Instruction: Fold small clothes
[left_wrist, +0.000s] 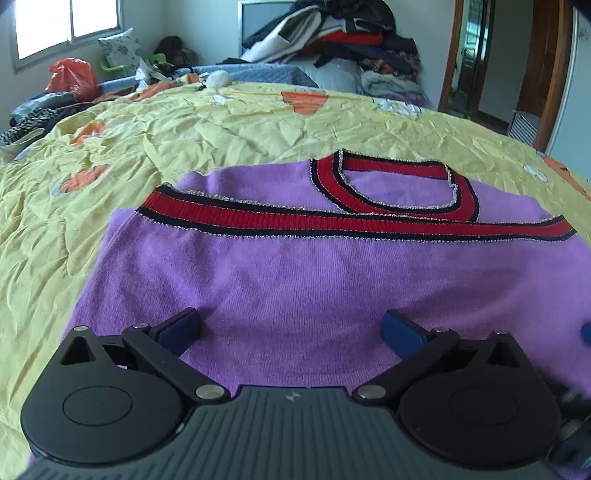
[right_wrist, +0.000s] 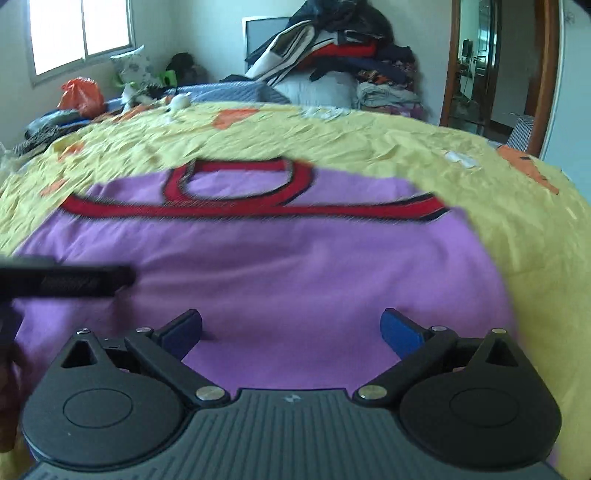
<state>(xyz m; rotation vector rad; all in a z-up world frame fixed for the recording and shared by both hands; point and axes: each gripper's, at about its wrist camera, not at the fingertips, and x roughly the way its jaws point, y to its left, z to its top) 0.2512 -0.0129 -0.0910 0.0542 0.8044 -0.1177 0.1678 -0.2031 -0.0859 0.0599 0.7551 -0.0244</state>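
Left wrist view: left gripper (left_wrist: 291, 328) and right gripper (right_wrist: 291, 328), fingers spread and empty, hover over the partly folded purple sweater (left_wrist: 295, 266); next, grasp near hem.

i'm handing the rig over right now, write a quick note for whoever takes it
Left tongs: open, empty, low over the near part of the purple sweater.
Right tongs: open, empty, also over the near part of the sweater, to the right of the left one.
Sweater: lies on the yellow bedspread, red striped band laid straight across below the collar, so it looks partly folded.
Left: probably fold the near edge up toward the collar, then tidy. Right view is blurred, so check before gripping.
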